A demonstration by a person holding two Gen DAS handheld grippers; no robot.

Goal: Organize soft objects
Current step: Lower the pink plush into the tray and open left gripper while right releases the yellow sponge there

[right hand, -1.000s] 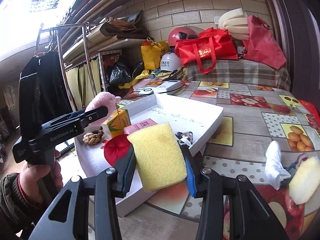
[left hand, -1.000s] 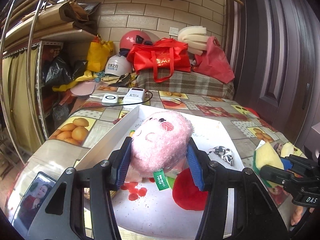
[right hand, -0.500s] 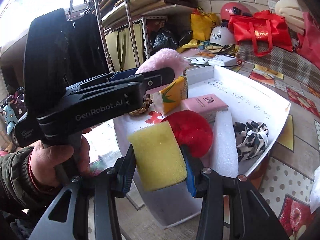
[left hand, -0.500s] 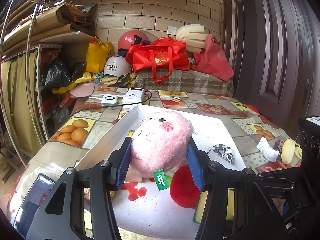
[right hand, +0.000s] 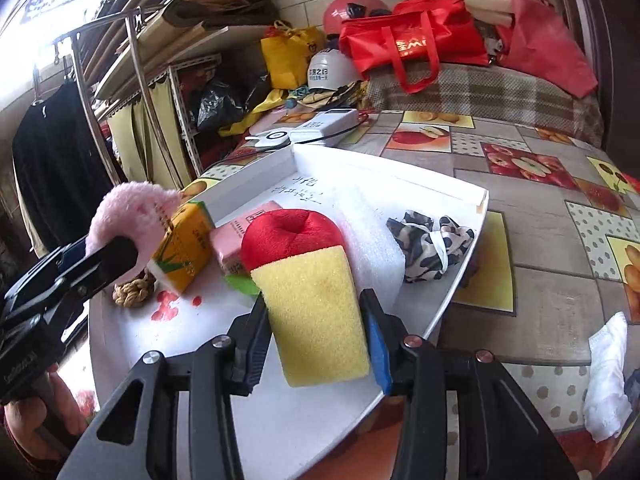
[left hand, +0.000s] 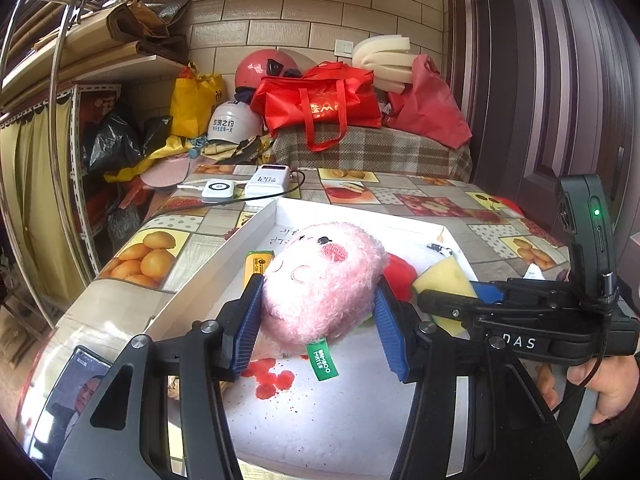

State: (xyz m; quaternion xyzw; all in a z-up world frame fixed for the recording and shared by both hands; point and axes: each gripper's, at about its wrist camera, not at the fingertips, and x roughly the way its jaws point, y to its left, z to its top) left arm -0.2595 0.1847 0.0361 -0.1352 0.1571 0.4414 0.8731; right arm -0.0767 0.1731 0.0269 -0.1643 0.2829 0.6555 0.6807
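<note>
Left tongs: your left tongs (left hand: 320, 320) are clamped on the pink plush toy (left hand: 320, 284), both blue pads pressed into its fur, held over the near end of the white tray (right hand: 460, 204). They have barely shifted over the last second.
Right tongs: your right tongs (right hand: 316, 336) are clamped on the yellow sponge (right hand: 316, 312), which stands up between the pads.
What changed: a second ago the sponge hung outside the tray's near corner, over the table (right hand: 552, 240); now you have swung it in over the tray, just in front of the red plush (right hand: 292, 236) and beside the white foam block (right hand: 376, 248).
In the left view: the right tongs have come in from the right edge to sit close alongside the toy, sponge tip showing behind them.
Tray contents: yellow carton (right hand: 186, 248), pink packet (right hand: 232, 240), knotted rope (right hand: 134, 288), patterned cloth (right hand: 428, 240).
Left outside: a white cloth (right hand: 608, 376) lies on the table.
Meaning for the task: both soft things look ready to be set down; the bare tray floor nearest you seems the free spot.
Watch: your two tools are close, so release one at a time.
</note>
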